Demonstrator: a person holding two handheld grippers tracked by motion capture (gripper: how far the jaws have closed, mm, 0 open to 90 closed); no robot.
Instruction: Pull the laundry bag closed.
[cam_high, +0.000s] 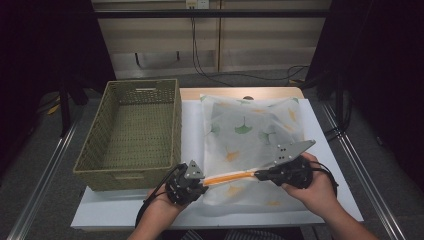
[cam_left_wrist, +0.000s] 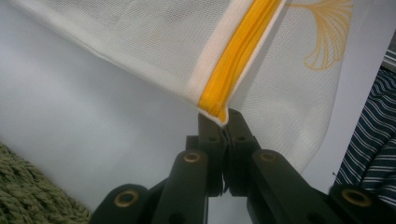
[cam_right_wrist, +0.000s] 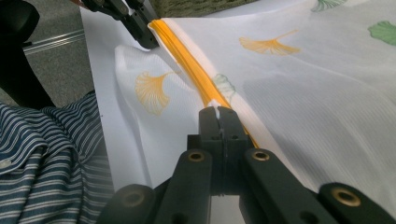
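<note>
A white mesh bag (cam_high: 245, 135) printed with ginkgo leaves lies on the white table top (cam_high: 322, 150). Its orange zipper (cam_high: 230, 176) runs along the near edge, lifted slightly off the table. My left gripper (cam_high: 204, 182) is shut on the zipper's left end, pinching the bag's corner (cam_left_wrist: 219, 119). My right gripper (cam_high: 257, 175) is shut on the zipper farther right, with a small white piece showing between its tips (cam_right_wrist: 216, 111). In the right gripper view the zipper (cam_right_wrist: 191, 70) stretches taut away to the left gripper (cam_right_wrist: 144, 35).
An empty woven olive basket (cam_high: 127, 86) stands left of the bag, close behind my left gripper; its weave (cam_left_wrist: 32, 196) is at that view's corner. A person's striped shirt (cam_right_wrist: 46, 149) is at the near edge. Dark floor and cables lie beyond the table.
</note>
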